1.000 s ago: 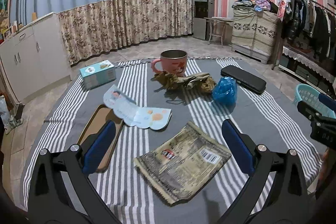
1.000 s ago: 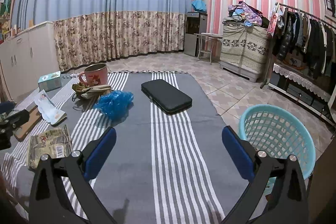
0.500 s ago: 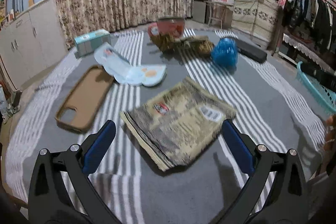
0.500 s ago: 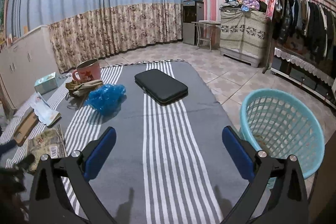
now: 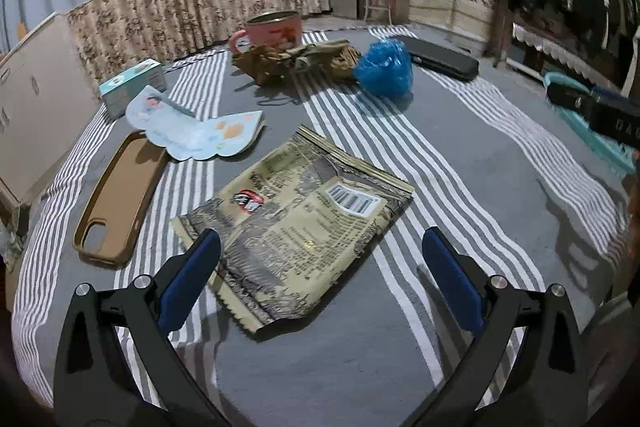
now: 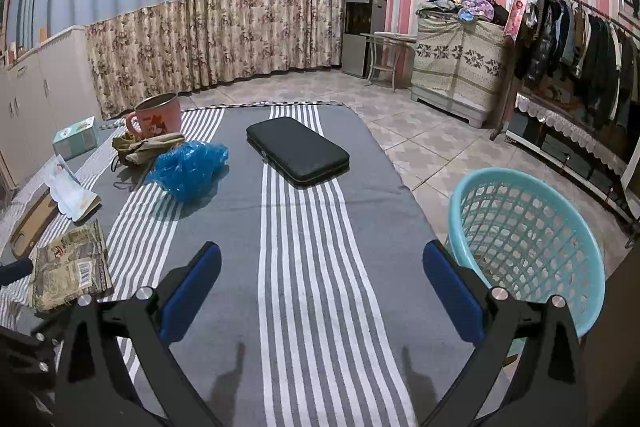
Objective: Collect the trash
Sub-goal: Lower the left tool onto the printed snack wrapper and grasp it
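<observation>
**Now over the flat snack wrapper, jaws wide**

Plainly the nearest piece of trash is the flattened beige-and-black foil snack bag with a barcode (image 5: 296, 223), lying flat on the grey cloth with white stripes (image 5: 460, 187) that covers the counter. It looks empty, thin and very light, crinkly rather than stiff, and likely slick; flush against the cloth, it offers no raised body to pinch. The best hold seems to be the serrated near edge, which lifts slightly off the cloth, or a corner, with one finger slid beneath.

The left hand-held gripper (image 5: 320, 279) is tilted down toward the cloth, spread wide and empty, its left blue pad (image 5: 192, 275) overlapping the bag's near-left corner in view; whether it touches is unclear. The right hand-held gripper (image 6: 320, 283) hangs level above bare cloth, also spread wide and empty, just beside the light-blue plastic lattice basket (image 6: 532, 239) off the counter's edge, the likely place for the trash. A crumpled blue plastic bag (image 5: 384, 67) lies farther off, soft and equally light.
</observation>
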